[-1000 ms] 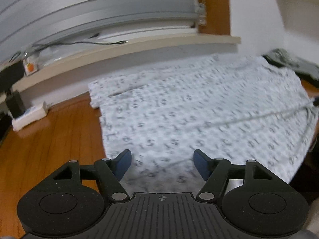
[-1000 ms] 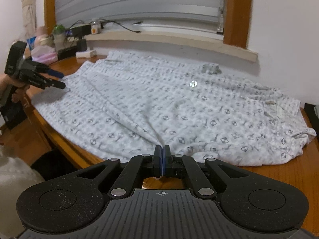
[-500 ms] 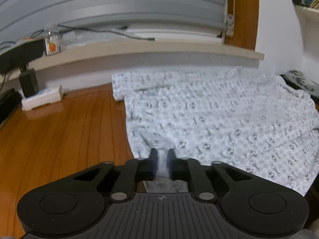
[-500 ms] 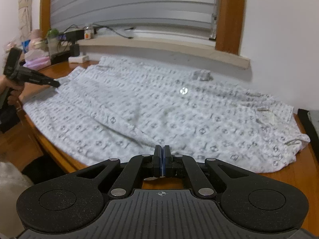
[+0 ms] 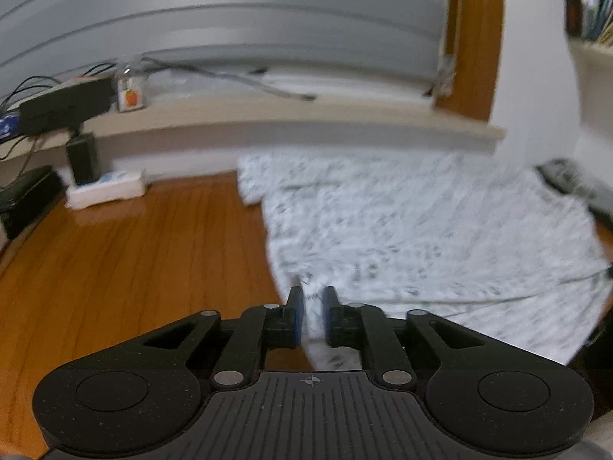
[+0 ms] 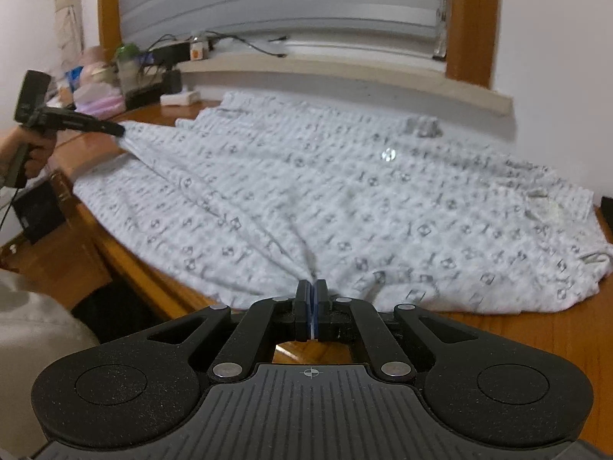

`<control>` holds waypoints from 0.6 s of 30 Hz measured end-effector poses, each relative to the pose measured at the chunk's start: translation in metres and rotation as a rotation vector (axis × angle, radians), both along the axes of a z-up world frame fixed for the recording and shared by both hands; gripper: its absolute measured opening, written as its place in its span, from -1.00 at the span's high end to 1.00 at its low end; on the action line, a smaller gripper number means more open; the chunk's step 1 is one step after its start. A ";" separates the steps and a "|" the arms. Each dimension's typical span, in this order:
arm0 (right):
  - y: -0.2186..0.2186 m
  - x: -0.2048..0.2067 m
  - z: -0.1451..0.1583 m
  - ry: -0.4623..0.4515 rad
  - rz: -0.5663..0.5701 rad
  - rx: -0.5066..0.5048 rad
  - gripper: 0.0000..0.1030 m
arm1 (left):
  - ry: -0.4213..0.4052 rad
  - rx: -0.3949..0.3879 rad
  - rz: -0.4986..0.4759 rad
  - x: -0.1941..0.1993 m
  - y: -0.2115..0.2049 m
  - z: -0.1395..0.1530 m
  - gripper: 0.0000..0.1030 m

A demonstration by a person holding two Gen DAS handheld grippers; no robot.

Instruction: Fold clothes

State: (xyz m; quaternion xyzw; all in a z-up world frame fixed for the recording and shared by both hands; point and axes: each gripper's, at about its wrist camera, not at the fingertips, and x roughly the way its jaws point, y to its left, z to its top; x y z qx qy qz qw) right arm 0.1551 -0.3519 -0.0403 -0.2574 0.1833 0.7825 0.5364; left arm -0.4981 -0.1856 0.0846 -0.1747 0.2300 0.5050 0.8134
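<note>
Left gripper (image 5: 311, 308) and right gripper (image 6: 311, 299) each pinch our patterned shirt's (image 6: 345, 199) near hem (long axis across table (image 5: 126, 264)).

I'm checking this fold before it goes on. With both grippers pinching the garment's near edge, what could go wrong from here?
The right gripper holds only a thin pinch of the patterned garment, so it may slip out. The left gripper jaws stand slightly apart around bunched cloth, a looser grip. Fabric overhangs the wooden table edge and could drag or slide off.
</note>
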 end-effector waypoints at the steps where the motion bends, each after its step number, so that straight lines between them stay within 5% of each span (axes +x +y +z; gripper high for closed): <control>1: -0.001 0.000 0.001 0.001 0.010 -0.006 0.85 | 0.008 -0.002 0.011 -0.001 0.000 -0.001 0.45; 5: -0.011 -0.001 0.015 -0.012 0.007 0.038 0.41 | 0.011 0.034 0.036 -0.001 -0.005 0.006 -0.35; 7: -0.014 -0.003 0.022 -0.027 0.001 0.066 0.25 | 0.007 0.057 0.033 0.001 -0.009 0.013 -0.55; 10: -0.018 -0.010 0.031 -0.066 -0.018 0.110 0.05 | 0.012 0.093 0.006 0.013 -0.017 0.022 -0.63; 13: -0.013 -0.015 0.035 -0.058 -0.048 0.111 -0.03 | -0.008 0.101 -0.035 0.028 -0.021 0.028 -0.99; 18: -0.003 -0.028 0.039 -0.073 -0.057 0.088 -0.15 | -0.037 0.081 -0.128 0.068 -0.024 0.028 -1.00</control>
